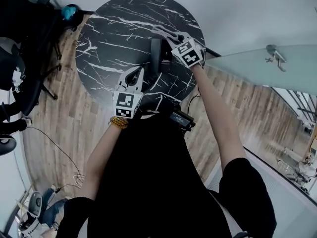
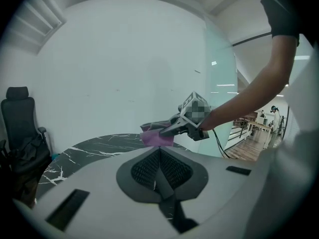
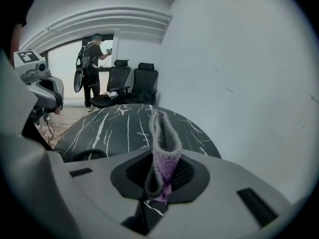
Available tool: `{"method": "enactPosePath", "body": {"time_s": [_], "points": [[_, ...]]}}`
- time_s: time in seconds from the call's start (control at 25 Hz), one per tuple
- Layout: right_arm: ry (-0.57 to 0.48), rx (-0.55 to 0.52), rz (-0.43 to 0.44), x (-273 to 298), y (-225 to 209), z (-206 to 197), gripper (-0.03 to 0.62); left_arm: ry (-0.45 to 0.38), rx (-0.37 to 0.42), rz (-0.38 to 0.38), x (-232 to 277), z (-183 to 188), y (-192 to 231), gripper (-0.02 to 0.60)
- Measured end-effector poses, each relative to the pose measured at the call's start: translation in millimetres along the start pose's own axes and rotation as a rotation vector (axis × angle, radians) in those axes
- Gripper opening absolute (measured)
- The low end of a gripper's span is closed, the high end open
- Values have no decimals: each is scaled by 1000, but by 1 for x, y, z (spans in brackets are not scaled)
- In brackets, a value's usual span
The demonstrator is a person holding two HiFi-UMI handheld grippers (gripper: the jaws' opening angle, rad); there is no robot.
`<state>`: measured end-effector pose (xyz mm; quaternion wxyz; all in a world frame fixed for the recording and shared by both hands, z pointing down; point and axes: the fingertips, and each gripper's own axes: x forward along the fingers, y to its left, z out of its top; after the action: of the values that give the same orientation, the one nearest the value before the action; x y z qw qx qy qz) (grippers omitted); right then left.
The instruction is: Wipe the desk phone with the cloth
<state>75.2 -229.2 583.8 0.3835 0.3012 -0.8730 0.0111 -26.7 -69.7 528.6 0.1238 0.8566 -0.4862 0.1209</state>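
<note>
Gripping the cloth (image 3: 163, 143) tight, right claw (image 3: 159, 178) sits by the desk phone (image 1: 156, 57) mid-frame; left claw (image 2: 159, 168) closed, empty; wiping looks unfinished.

Round blk marble table (image 1: 114, 38) on wood floor (image 1: 64, 128), office chairs (image 3: 146, 81) + glass partition (image 1: 257, 66) nearby

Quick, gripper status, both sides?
Left gripper: closed, nothing in it.
Right gripper: closed on the purple cloth.
</note>
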Motion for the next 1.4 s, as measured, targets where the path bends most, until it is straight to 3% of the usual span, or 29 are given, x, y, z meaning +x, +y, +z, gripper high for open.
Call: {"method": "enactPosePath", "body": {"time_s": [0.52, 0.96, 1.4], "points": [[156, 52, 144, 38, 42, -54, 64, 27, 21, -45, 3, -7, -12, 14], [190, 66, 164, 51, 42, -63, 64, 41, 27, -24, -7, -13, -5, 14], [160, 153, 171, 50, 48, -66, 64, 37, 31, -34, -6, -9, -3, 14]]}}
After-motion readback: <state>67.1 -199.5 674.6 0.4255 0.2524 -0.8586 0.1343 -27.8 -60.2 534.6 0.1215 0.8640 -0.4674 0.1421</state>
